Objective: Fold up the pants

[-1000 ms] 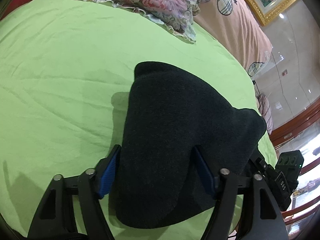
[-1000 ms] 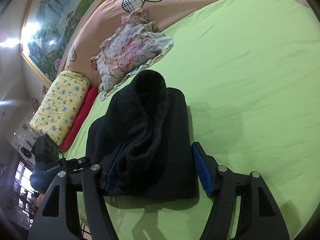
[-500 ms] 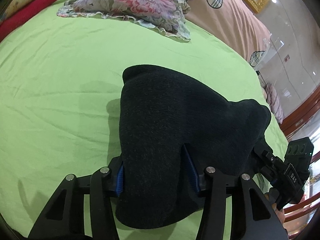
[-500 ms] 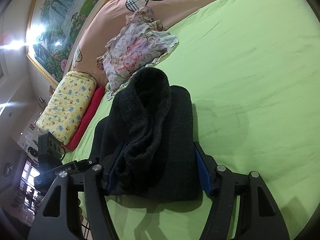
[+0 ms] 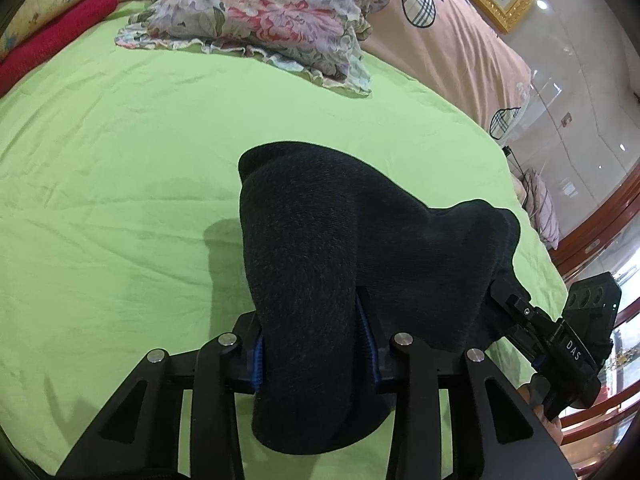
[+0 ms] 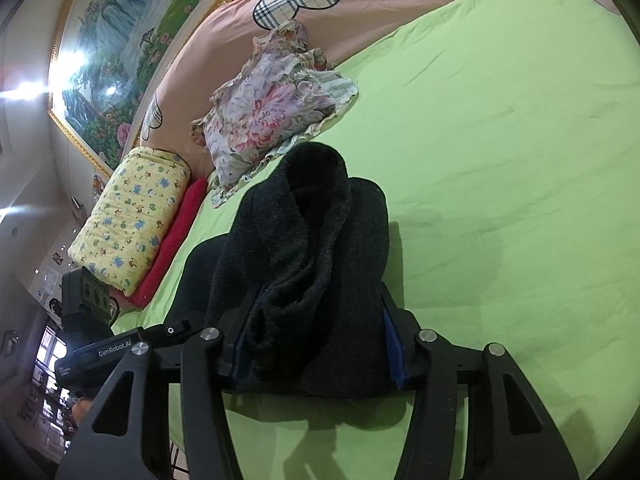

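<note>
Both the left gripper point(image 5: 312, 356) and right gripper point(image 6: 316, 344) reach level, jaws clamped on the folded pants point(image 5: 340, 248).

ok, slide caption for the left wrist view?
Left gripper clamps folded dark pants over a green bedsheet.

one pants point(image 5: 320, 248), two hand-held grippers point(image 5: 314, 350) point(image 6: 318, 346), three pillows point(image 5: 260, 20) point(image 6: 128, 216) point(image 6: 172, 240)

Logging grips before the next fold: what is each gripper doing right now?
Left gripper: jaws shut on the dark charcoal knit pants.
Right gripper: jaws shut on the same pants, bunched between them.
</note>
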The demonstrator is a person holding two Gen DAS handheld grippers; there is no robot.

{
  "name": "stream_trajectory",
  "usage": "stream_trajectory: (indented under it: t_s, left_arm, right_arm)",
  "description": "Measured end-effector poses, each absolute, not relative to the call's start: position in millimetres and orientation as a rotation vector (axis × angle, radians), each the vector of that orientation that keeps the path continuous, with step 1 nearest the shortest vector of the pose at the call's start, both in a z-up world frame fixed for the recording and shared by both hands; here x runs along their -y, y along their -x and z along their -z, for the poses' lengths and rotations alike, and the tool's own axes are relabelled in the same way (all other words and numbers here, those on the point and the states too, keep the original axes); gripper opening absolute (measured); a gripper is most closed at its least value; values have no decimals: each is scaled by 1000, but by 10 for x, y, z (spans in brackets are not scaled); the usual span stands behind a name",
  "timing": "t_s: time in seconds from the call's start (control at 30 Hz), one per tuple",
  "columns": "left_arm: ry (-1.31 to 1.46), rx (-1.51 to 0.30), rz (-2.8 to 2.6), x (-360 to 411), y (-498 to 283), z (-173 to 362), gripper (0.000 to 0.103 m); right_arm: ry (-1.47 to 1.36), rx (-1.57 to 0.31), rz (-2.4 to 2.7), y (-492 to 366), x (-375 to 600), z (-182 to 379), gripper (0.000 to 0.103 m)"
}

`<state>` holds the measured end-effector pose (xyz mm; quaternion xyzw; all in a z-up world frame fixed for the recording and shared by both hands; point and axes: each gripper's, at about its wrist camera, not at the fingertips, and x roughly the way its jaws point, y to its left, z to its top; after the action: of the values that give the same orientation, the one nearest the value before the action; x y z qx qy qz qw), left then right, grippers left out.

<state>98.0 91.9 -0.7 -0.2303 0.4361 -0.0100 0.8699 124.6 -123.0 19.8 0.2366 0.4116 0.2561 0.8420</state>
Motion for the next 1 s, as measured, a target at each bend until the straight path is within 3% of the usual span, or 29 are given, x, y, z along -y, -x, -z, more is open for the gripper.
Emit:
stream_trajectory:
  t_s: [1.0]
  left_arm:
    - [466,-753,-189,-1934,-917,-441,35]
  right_arm:
    - [-440,-878,-757,-1712,39,-430,50]
